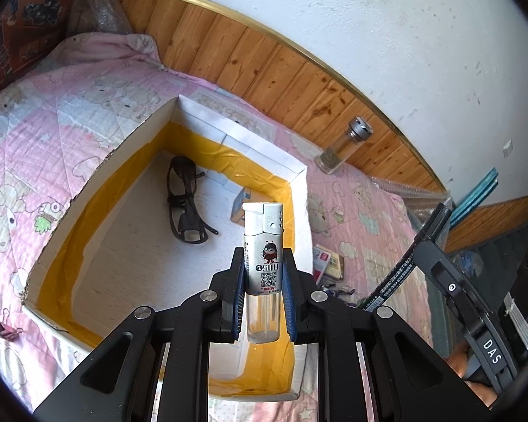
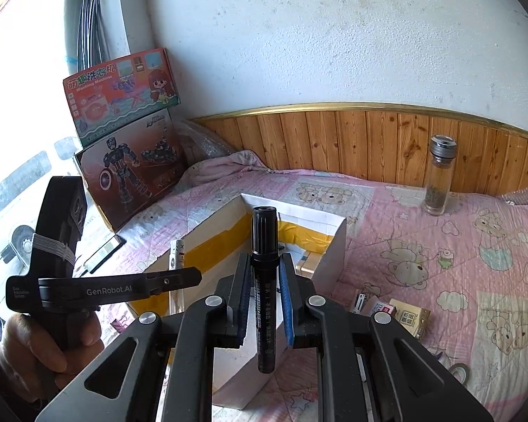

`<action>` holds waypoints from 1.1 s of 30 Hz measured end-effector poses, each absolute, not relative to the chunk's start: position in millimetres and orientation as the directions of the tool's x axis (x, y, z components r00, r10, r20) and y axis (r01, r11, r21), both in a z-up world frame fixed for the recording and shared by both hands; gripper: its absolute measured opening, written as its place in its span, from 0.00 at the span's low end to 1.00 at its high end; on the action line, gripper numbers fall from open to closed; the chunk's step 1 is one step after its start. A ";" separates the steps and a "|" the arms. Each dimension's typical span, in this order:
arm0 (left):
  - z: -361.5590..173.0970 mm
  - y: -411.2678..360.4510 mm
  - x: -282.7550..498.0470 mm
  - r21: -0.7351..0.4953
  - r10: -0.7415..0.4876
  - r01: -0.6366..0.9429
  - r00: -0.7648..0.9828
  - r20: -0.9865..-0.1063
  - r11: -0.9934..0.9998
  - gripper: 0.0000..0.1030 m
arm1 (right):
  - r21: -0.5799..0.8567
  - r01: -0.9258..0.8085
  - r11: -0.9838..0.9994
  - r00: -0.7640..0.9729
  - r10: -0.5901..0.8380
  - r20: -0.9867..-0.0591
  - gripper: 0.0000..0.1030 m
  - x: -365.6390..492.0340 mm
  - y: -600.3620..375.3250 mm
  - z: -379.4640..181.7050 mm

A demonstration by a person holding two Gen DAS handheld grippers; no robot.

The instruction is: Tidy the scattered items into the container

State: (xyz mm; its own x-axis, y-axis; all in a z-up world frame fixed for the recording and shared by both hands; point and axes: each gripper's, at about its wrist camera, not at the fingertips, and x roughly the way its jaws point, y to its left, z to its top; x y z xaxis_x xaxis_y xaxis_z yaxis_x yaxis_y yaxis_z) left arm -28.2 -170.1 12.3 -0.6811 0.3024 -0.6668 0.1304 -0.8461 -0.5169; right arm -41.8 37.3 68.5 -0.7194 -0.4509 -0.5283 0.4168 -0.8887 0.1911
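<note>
Presently on hand, listed largest to smallest.

1. Bed with pink bear-print quilt (image 1: 88,112): carries everything; no bench in view.
2. Container, a white open-topped box (image 1: 133,133) lined with yellow tape: sits mid-quilt, filling the centre of the left wrist view; in the right wrist view its near corner lies just ahead at 12 o'clock.
3. Dark glasses (image 1: 184,200): already inside, on the box floor toward 11 o'clock of the left tongs. A small carton (image 1: 241,207) lies in the far corner.
4. Glass jar with metal lid (image 2: 438,176): upright on the quilt near the wooden wall panel, at 2 o'clock, outside the box.
5. Small packets (image 2: 401,311): loose on the quilt at 3 o'clock, right of the box, untidied.
6. Black marker (image 2: 264,281): clamped upright in the right tongs (image 2: 265,281), pads closed narrow on its barrel, cap up.
7. White lighter (image 1: 263,256): pinched upright in the left tongs (image 1: 263,270), closed narrow on its label; poised over the box's near side.

Handling note: judged mid-carry. Bring each item fully past the rim, lower toward clear floor away from the glasses, then release one side at a time so neither rolls out.
</note>
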 end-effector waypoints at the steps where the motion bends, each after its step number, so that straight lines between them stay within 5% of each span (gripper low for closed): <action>1: 11.7 -172.0 -28.6 -0.519 0.301 0.135 -0.681 -0.667 -0.844 0.18 | 0.189 0.420 -0.888 -0.718 -0.452 -0.529 0.16 -42.9 34.1 69.4; 33: -12.6 -222.0 -50.3 -0.509 0.256 0.250 -0.637 -0.727 -0.824 0.18 | 0.111 0.483 -0.868 -0.629 -0.433 -0.645 0.16 -93.4 -33.3 46.1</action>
